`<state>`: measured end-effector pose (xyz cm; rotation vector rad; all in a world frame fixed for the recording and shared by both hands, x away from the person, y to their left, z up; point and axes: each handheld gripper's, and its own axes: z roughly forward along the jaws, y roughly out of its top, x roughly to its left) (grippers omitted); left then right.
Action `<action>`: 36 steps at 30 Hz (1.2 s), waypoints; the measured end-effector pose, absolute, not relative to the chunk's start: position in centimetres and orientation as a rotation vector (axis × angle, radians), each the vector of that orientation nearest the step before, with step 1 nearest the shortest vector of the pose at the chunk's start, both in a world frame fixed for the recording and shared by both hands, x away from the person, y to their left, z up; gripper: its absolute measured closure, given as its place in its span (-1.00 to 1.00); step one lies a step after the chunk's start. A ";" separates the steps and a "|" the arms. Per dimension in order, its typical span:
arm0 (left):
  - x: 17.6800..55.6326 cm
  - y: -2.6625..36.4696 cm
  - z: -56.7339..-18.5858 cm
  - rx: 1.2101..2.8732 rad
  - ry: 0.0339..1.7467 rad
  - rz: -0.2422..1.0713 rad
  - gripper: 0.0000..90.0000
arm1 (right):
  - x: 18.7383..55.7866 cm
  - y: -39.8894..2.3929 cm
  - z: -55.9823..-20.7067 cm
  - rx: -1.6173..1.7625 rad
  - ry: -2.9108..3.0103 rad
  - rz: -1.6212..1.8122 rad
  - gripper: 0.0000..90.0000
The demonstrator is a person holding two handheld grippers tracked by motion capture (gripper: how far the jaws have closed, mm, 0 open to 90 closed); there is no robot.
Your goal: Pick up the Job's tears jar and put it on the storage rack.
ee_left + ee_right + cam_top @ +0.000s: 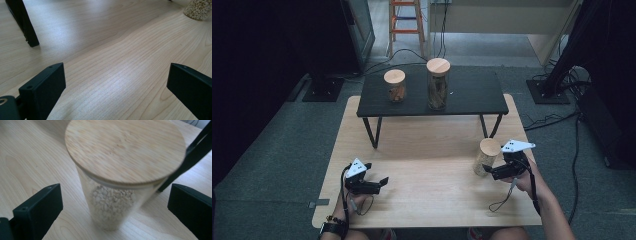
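because the right gripper (113, 207) is brought close to the jar of pale grains (117, 185), its two black jaws stand wide apart on either side of the glass and do not touch it, so it looks ready to close on it. this jar stands upright on the wooden table (427, 150), between the fingers (37, 212), with its bamboo lid (125, 150) still on and the grains filling the lower part. the left gripper (115, 87) hangs open over bare wood, holding nothing, well apart from the jar. beyond the fingers, on the black shelf (472, 95), two more lidded jars wait: a short jar (395, 86) and a tall jar (438, 84), both with brown contents.
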<state>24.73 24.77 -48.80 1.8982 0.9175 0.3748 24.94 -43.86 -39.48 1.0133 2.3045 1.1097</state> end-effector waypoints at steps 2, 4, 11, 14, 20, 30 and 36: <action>24.7 24.8 -48.8 1.899 0.917 0.375 -0.95 | 25.0 -43.6 -39.4 1.011 2.299 1.101 -0.92; 24.7 24.8 -48.8 1.900 0.917 0.375 -0.95 | 25.1 -43.6 -39.4 1.007 2.299 1.112 -0.91; 24.7 24.8 -48.8 1.898 0.919 0.373 -0.95 | 25.4 -43.1 -39.1 1.001 2.301 1.103 -0.89; 24.7 24.8 -48.8 1.897 0.917 0.375 -0.95 | 25.4 -42.8 -39.2 1.005 2.292 1.093 -0.88; 24.7 24.8 -48.8 1.897 0.916 0.375 -0.95 | 25.4 -42.3 -39.3 1.025 2.271 1.090 -0.80; 24.7 24.8 -48.8 1.896 0.915 0.376 -0.95 | 25.8 -42.4 -39.1 1.039 2.265 1.108 -0.52; 24.7 24.8 -48.8 1.894 0.917 0.373 -0.95 | 26.1 -42.3 -38.8 1.030 2.281 1.095 -0.47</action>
